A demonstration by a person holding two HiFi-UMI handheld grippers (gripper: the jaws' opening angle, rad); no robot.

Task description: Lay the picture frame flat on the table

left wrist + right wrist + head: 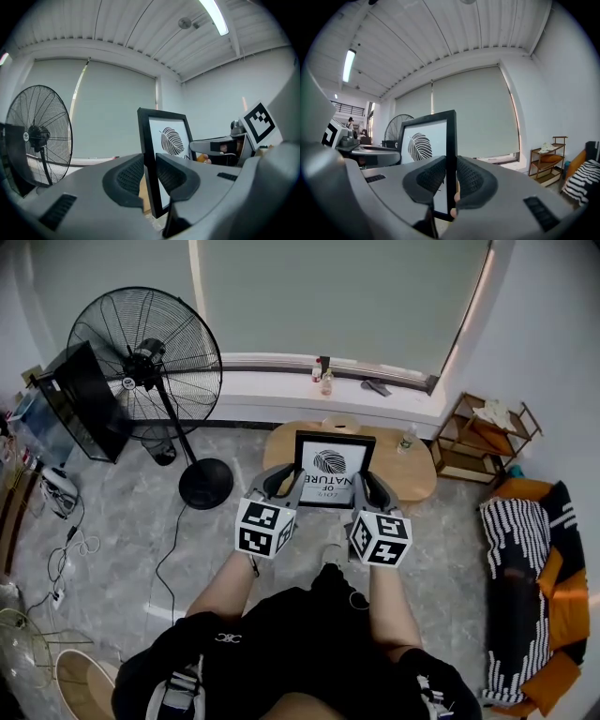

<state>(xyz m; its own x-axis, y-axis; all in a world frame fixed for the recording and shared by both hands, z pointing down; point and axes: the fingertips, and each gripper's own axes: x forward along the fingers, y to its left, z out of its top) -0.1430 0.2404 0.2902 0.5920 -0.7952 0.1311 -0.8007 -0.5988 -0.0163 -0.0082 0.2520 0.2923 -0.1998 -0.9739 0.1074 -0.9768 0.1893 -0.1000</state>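
Observation:
A black picture frame (334,468) with a leaf print is held between both grippers over the near part of the oval wooden table (417,476). It stands upright, with the print facing me. My left gripper (286,482) is shut on the frame's left edge; in the left gripper view the black edge (149,154) is pinched between the two pads. My right gripper (367,486) is shut on the right edge, and the right gripper view shows that edge (451,140) clamped between its pads. The frame's lower edge is hidden behind the grippers.
A large standing fan (150,362) and a black screen (80,399) stand to the left, with cables (66,540) on the floor. A small glass (407,440) sits on the table's right end. A wooden shelf (483,432) and a striped seat (525,568) are at the right.

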